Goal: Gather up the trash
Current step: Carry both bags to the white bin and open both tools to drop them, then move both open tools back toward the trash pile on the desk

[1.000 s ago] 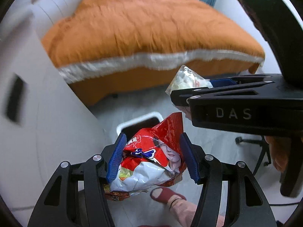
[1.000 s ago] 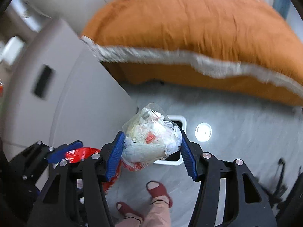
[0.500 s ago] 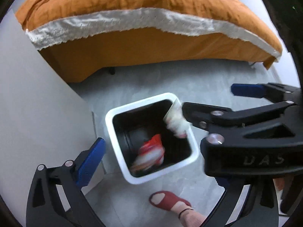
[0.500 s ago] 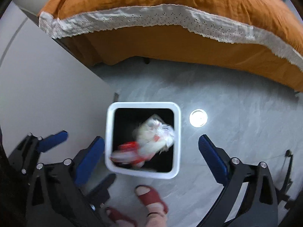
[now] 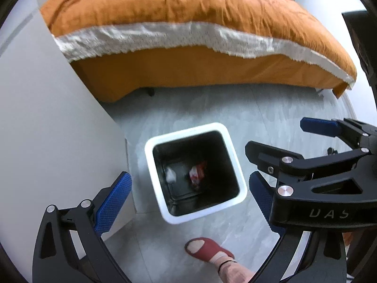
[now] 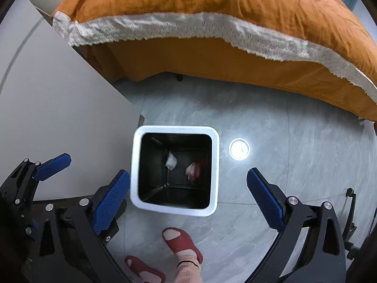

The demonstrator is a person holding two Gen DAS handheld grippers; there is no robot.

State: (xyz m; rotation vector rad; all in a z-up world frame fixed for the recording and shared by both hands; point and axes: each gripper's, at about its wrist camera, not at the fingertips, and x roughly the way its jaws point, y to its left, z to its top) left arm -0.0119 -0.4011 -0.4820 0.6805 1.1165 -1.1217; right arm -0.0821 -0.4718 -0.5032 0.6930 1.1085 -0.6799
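Observation:
A white-rimmed square bin (image 5: 232,152) with a black inside stands on the grey floor, also in the right wrist view (image 6: 215,165). At its bottom lie a red snack bag (image 5: 198,174) (image 6: 195,168) and a clear white bag (image 5: 170,175) (image 6: 170,161). My left gripper (image 5: 188,200) is open and empty above the bin. My right gripper (image 6: 188,195) is open and empty above the bin too, and it shows at the right of the left wrist view (image 5: 306,146).
An orange bed with a white lace edge (image 5: 188,35) fills the back. A white cabinet side (image 5: 47,129) stands left of the bin. The person's feet in red slippers (image 6: 181,243) are just in front of the bin. A round light reflection (image 6: 239,149) lies on the floor.
Both grippers opened over the bin. The red snack bag and the clear white bag fell from them and now lie at the bin's bottom.

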